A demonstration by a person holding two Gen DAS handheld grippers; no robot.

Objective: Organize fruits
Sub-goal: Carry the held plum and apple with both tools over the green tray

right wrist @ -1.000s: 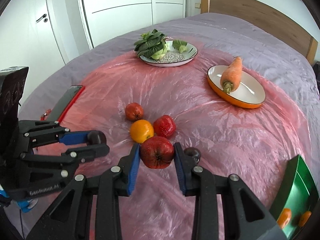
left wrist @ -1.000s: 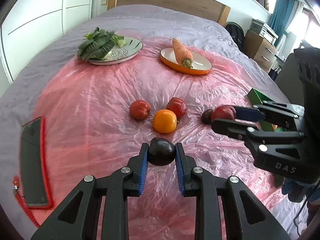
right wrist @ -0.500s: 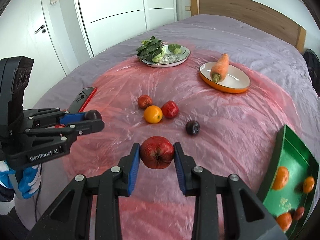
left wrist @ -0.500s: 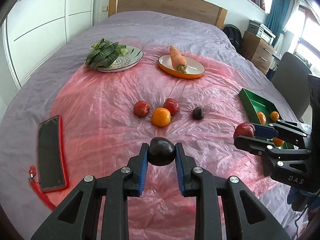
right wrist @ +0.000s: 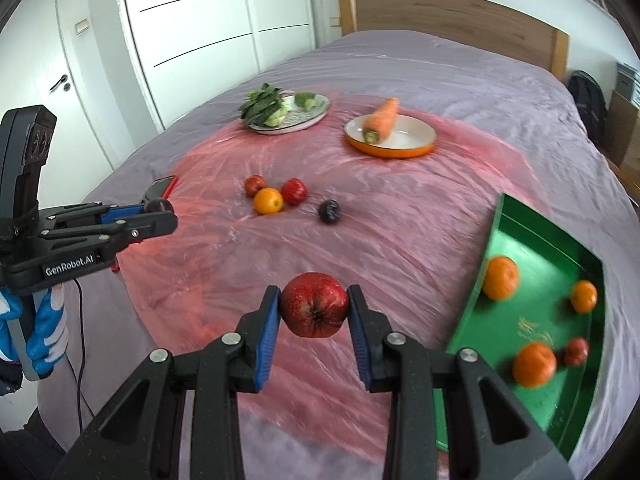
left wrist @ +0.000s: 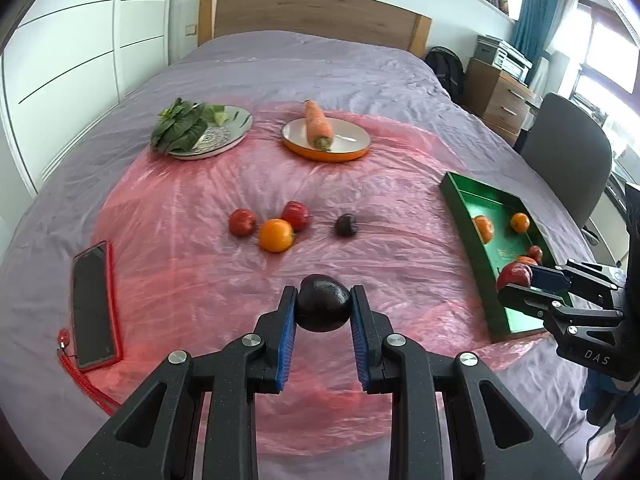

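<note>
My left gripper [left wrist: 323, 309] is shut on a dark plum [left wrist: 323, 302], held above the pink plastic sheet [left wrist: 180, 208]. My right gripper [right wrist: 313, 307] is shut on a red apple [right wrist: 313, 305], close to the green tray [right wrist: 532, 248] at the right. The tray holds several oranges and a small red fruit. In the left wrist view the right gripper [left wrist: 516, 280] with its apple [left wrist: 514, 274] hangs over the tray's near end [left wrist: 496, 304]. On the sheet lie two red fruits [left wrist: 242, 221], an orange [left wrist: 276, 235] and another dark plum [left wrist: 346, 225].
A plate of leafy greens [left wrist: 200, 132] and an orange-rimmed plate with a carrot [left wrist: 326, 136] stand at the far side. A phone in a red case [left wrist: 93, 304] lies at the left. A chair [left wrist: 568, 152] and drawers stand beyond the bed's right edge.
Both grippers have pulled back and risen from the fruit cluster, each still gripping its fruit. The right gripper has swung rightward, so the green tray has come into view.
</note>
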